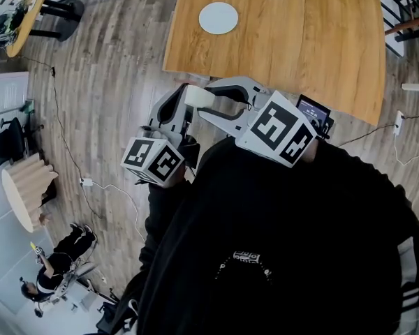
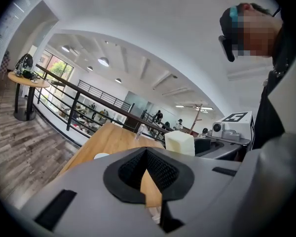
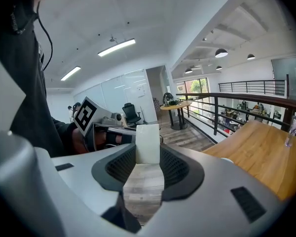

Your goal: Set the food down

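Observation:
A white block of food hangs above the floor just short of the wooden table's near edge, with my right gripper shut on it. In the right gripper view the block stands upright between the black pads. My left gripper is close beside it on the left, its jaws shut with nothing between them. From the left gripper view the block shows just beyond the jaws. A white plate lies bare on the table, far from both grippers.
A clear bottle stands on the table's far side near a black railing. A round side table is at the far left. Cables cross the wood floor. A person sits at lower left.

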